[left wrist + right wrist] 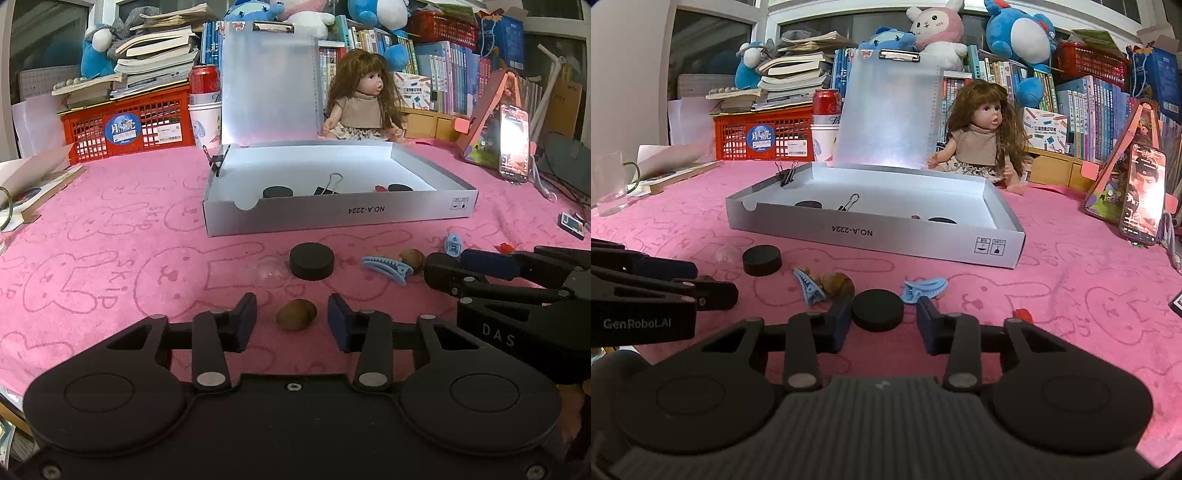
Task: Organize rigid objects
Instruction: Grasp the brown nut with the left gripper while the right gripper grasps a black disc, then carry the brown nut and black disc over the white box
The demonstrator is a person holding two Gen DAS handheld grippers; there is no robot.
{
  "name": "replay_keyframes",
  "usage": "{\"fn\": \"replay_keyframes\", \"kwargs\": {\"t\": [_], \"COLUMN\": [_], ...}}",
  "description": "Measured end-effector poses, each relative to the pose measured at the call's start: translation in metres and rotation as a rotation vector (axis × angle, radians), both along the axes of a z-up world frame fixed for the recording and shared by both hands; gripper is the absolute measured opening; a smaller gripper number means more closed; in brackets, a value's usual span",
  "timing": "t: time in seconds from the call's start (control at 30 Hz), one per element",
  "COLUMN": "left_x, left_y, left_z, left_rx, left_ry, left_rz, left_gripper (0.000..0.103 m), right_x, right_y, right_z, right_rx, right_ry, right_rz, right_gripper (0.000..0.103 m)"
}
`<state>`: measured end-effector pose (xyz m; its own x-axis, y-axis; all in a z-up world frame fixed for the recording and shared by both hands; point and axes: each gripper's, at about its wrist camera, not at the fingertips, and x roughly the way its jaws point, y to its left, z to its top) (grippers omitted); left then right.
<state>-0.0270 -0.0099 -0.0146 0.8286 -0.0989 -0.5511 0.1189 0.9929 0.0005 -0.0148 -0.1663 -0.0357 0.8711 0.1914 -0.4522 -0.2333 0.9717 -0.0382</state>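
Note:
On the pink cloth, my left gripper (291, 319) stands open around a brown walnut (296, 314), with a gap at each pad. My right gripper (882, 317) is open around a black disc (877, 309); its left pad is close to the disc and its right pad is clear of it. Another black disc (312, 261), a blue hair clip (386, 269), a second walnut (413, 258) and a small blue clip (453, 245) lie just beyond. The open silver box (340, 214) behind them holds two black discs, a binder clip (328, 186) and something red.
A doll (364, 101) sits behind the box. A lit phone (513, 142) leans on a stand at the right. A red crate (129, 125), a can and stacked books fill the back left; a glass (611, 184) stands far left. A small red piece (1022, 314) lies at the right.

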Motion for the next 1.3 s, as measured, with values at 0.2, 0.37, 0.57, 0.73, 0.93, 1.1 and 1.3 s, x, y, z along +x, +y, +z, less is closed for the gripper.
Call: {"fn": "replay_keyframes", "kwargs": {"t": [0.2,0.37,0.57,0.73,0.93,1.1,1.3], "left_x": [-0.001,-0.002,0.000,0.006,0.021,0.039,0.061], "left_y": [-0.002,-0.003,-0.002,0.000,0.004,0.008,0.012], "left_z": [0.002,0.007,0.014,0.022,0.036,0.047,0.055], "left_rx": [0.003,0.009,-0.006,-0.024,-0.055,-0.078,-0.082], "left_ry": [-0.018,-0.029,-0.035,-0.038,-0.048,-0.048,-0.054], "left_rz": [0.010,0.011,0.020,0.024,0.026,0.029,0.053], "left_gripper": [0.022,0.022,0.022,0.022,0.022,0.022,0.022], "right_x": [-0.002,-0.006,-0.006,-0.004,0.000,0.012,0.034], "right_y": [0.003,0.002,0.000,-0.002,-0.007,-0.014,-0.027], "right_z": [0.001,0.006,0.013,0.018,0.026,0.036,0.047], "right_rx": [0.006,0.012,0.034,0.058,0.062,0.076,0.096], "right_ry": [0.000,-0.009,-0.013,-0.012,-0.037,-0.042,-0.034], "right_rz": [0.019,0.019,0.013,0.000,-0.019,-0.050,-0.099], "right_gripper": [0.036,0.036,0.036,0.036,0.036,0.036,0.036]}}
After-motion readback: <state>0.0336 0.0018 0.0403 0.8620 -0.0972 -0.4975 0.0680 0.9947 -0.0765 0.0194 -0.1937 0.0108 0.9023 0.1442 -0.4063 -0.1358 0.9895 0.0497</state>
